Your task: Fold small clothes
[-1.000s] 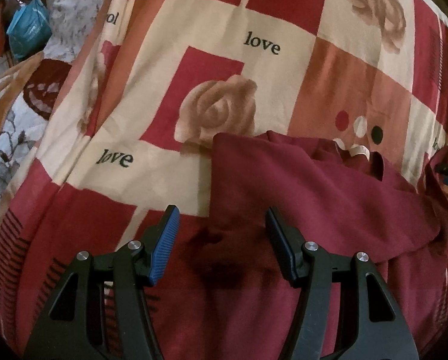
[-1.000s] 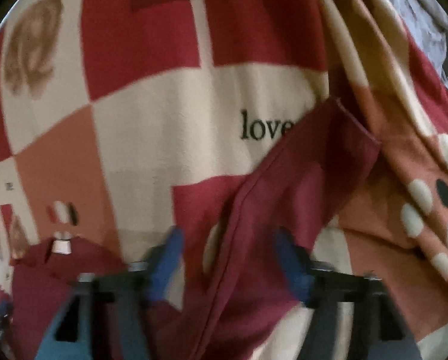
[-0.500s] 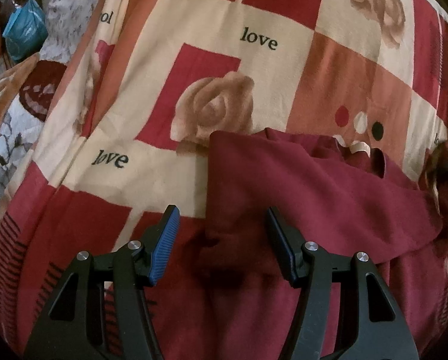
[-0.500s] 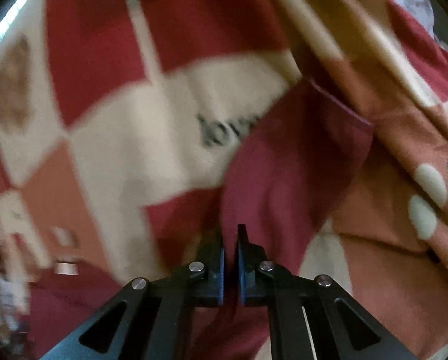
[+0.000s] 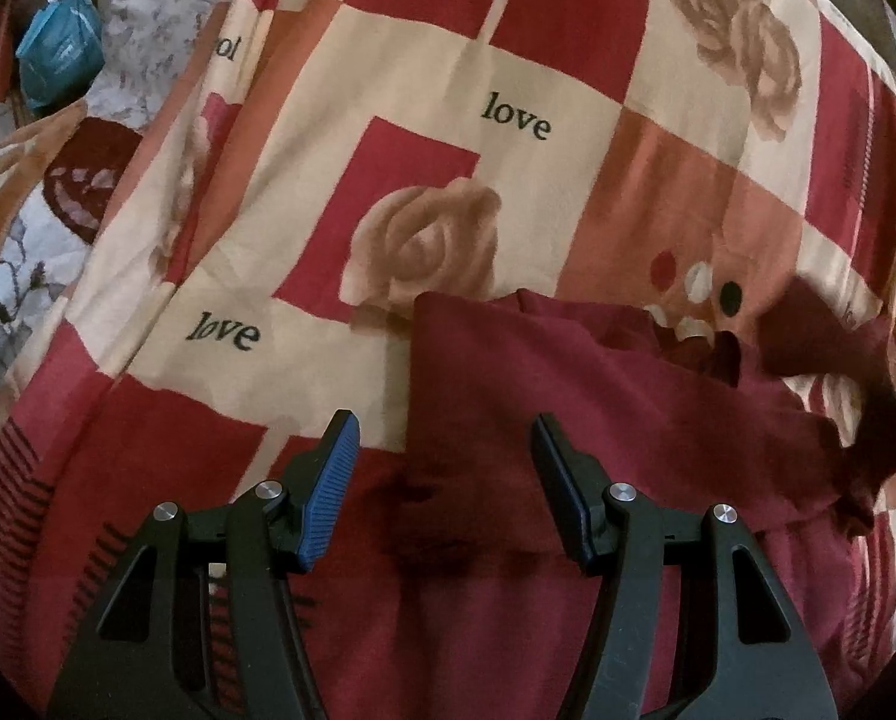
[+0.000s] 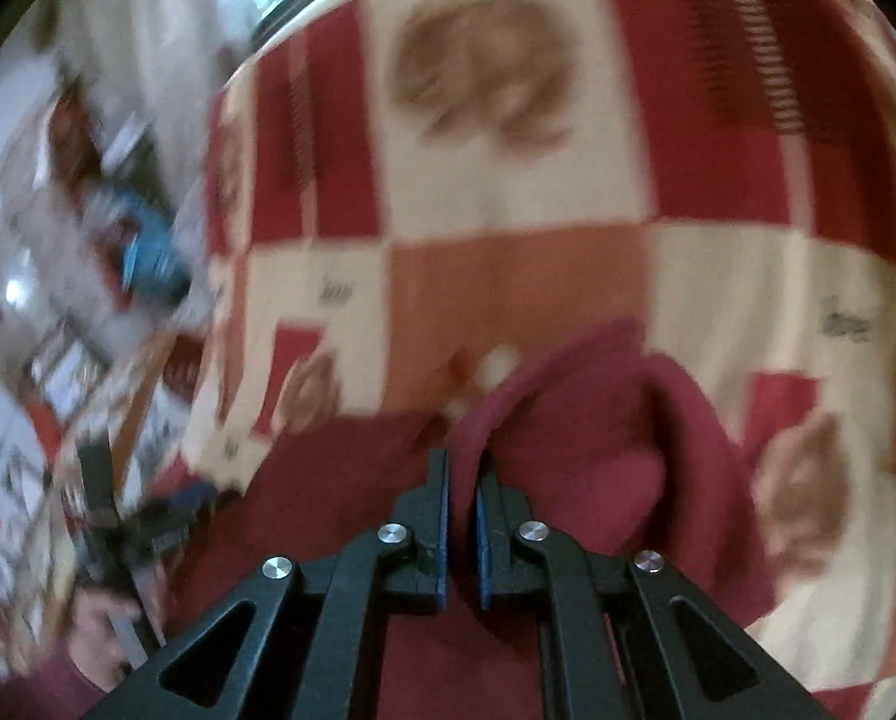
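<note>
Left wrist view: the left claw (image 5: pixel 445 468), its black fingers faced with ribbed blue pads (image 5: pixel 328 495), stands wide apart and grips nothing. A dark maroon cloth garment (image 5: pixel 568 396) lies directly ahead of and beneath it, spread on a patchwork blanket of red, cream and orange squares printed with roses and the word "love" (image 5: pixel 388 138). The garment's straight folded edge runs forward between the fingers. Far to the left of the claw hangs a blue plastic bag (image 5: pixel 58 54).

Right wrist view (blurred): the right claw (image 6: pixel 461 480) is nearly closed, pinching a raised fold of the garment (image 6: pixel 598 438), which bunches ahead and to its right above the blanket (image 6: pixel 508 282).
</note>
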`<state>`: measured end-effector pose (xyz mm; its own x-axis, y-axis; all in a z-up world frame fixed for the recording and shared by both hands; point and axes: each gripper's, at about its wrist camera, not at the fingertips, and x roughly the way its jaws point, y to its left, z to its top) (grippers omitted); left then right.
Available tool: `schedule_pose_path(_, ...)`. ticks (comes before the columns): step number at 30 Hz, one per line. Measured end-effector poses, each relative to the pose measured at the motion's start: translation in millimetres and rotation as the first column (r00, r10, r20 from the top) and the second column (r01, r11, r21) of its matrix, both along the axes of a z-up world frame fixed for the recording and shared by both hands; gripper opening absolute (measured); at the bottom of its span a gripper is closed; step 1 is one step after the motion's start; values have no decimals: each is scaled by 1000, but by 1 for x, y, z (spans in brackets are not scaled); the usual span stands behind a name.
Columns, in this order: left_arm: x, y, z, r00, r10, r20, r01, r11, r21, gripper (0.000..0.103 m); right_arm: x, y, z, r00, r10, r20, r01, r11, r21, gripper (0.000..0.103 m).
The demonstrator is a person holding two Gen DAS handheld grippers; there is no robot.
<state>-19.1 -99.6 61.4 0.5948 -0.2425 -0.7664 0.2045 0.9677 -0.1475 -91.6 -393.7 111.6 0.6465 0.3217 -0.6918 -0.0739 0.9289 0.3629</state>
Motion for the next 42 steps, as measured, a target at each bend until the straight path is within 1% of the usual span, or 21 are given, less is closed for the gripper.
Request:
schedule_pose_path(1,0,-1,0,1000,-8,-1,8,1000,-6,59,3,16,-18,998,41,-53,-41,999,2,15)
schedule_pose_path(3,-1,-4,1,1000,-29,-2,29,999,-16,59,2,41,-53,981,103,-165,-105,994,-4,37)
schedule_pose_path(4,-1,-5,2,999,-38,0,38,999,-20,59,-2,48,-59,978,108,-178,-113,993,-19,40)
schedule_pose_path(6,-3,-9,4,998,-60,5,60,998,-34,59,-13,50,-61,982,98,-162,-107,993,-51,44)
schedule_pose_path(8,-5,-13,5,996,-88,0,87,994,-71,59,-26,42,-55,988,71,-137,-74,997,-13,49)
schedule_pose_path(11,-9,-24,10,992,-127,-26,123,986,-111,59,-44,28,-50,993,25,-114,-21,999,39,69)
schedule_pose_path(12,-10,-29,14,989,-143,-23,139,983,-122,61,-51,25,-47,994,5,-105,-1,999,39,69)
schedule_pose_path(13,-11,-37,17,986,-164,-15,161,979,-125,67,-58,22,-46,996,-2,-94,7,999,50,69)
schedule_pose_path(15,-8,-52,19,983,-183,-14,179,976,-122,73,-68,20,-43,996,-3,-90,9,997,71,69)
schedule_pose_path(21,39,-100,1,980,-149,-131,123,974,-192,73,-98,-13,-33,995,-63,-82,71,993,99,69)
schedule_pose_path(26,70,-128,-24,971,-112,-212,70,978,-196,73,-116,-45,-25,990,-116,-83,124,988,96,70)
schedule_pose_path(27,74,-130,-28,969,-110,-221,63,975,-212,66,-118,-53,-23,988,-127,-82,135,986,98,71)
schedule_pose_path(28,76,-133,-31,968,-113,-224,61,972,-227,44,-118,-58,-22,987,-136,-81,144,985,95,71)
schedule_pose_path(29,77,-136,-31,966,-127,-227,73,970,-231,31,-119,-63,-20,986,-147,-79,154,984,93,72)
schedule_pose_path(30,76,-139,-29,965,-135,-224,84,971,-224,13,-119,-71,-17,984,-163,-74,170,981,91,72)
schedule_pose_path(31,74,-139,-25,968,-140,-208,93,972,-217,10,-118,-75,-16,983,-171,-72,177,980,94,72)
schedule_pose_path(34,61,-128,7,982,-161,-101,136,967,-217,6,-113,-93,-15,976,-199,-84,209,969,133,74)
schedule_pose_path(35,54,-117,25,987,-156,-48,143,966,-214,6,-112,-97,-14,974,-209,-86,219,967,129,74)
schedule_pose_path(38,38,-84,54,991,-126,54,134,973,-188,6,-109,-96,-13,973,-217,-77,221,974,45,74)
schedule_pose_path(40,29,-55,59,995,-77,63,87,980,-180,6,-107,-90,-15,977,-204,-68,202,979,-33,74)
schedule_pose_path(42,22,-36,52,997,-59,44,66,979,-192,6,-103,-84,-21,981,-181,-75,175,981,-81,71)
